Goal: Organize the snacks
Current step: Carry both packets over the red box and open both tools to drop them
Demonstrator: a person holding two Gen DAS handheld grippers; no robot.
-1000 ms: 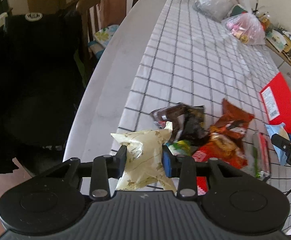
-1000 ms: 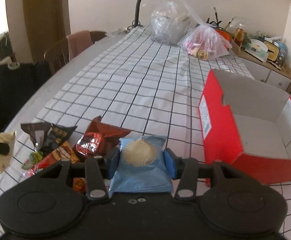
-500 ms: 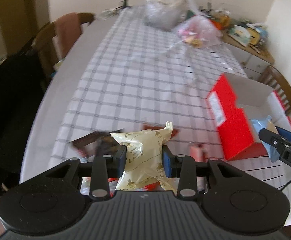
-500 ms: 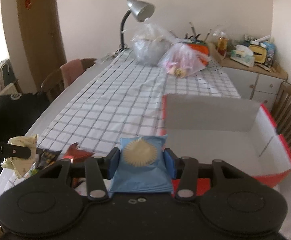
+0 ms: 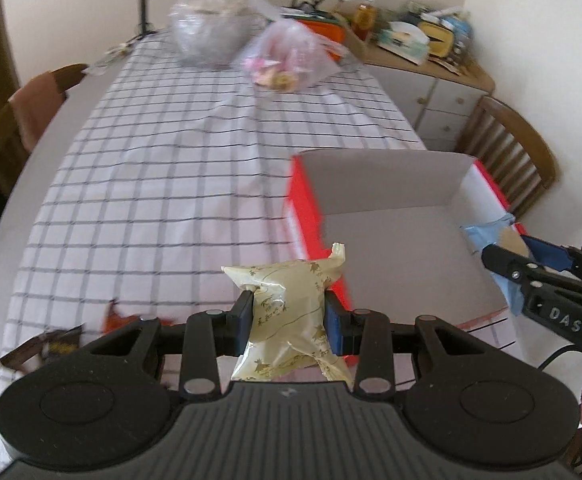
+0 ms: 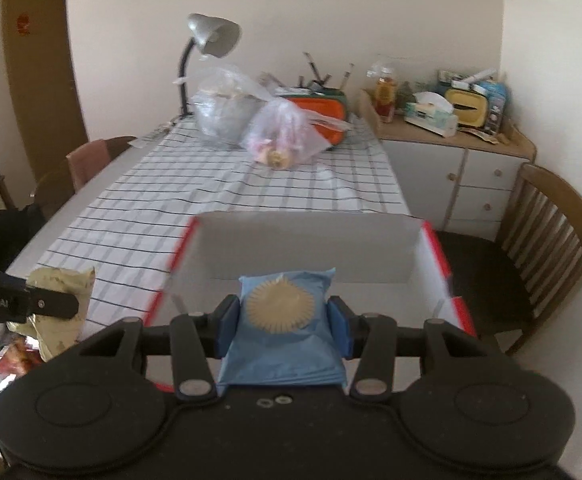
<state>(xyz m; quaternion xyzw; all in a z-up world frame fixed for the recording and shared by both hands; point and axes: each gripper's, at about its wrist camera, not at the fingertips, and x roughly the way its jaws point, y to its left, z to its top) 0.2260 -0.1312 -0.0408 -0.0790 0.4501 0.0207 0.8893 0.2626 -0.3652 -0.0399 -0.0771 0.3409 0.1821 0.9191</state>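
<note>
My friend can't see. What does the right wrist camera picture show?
The right gripper holds a blue snack packet between its fingers, in front of an open red box on a checked tablecloth. At the left edge, the left gripper holds a cream snack packet.

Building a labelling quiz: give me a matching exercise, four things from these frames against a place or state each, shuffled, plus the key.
Things:
1. cream snack packet
2. blue snack packet
3. red box
4. desk lamp

Places or states:
A. open, nothing visible inside
B. clamped in the right gripper
C. at the table's far end
D. clamped in the left gripper

Pairs: 1-D, 2-B, 3-A, 4-C
</note>
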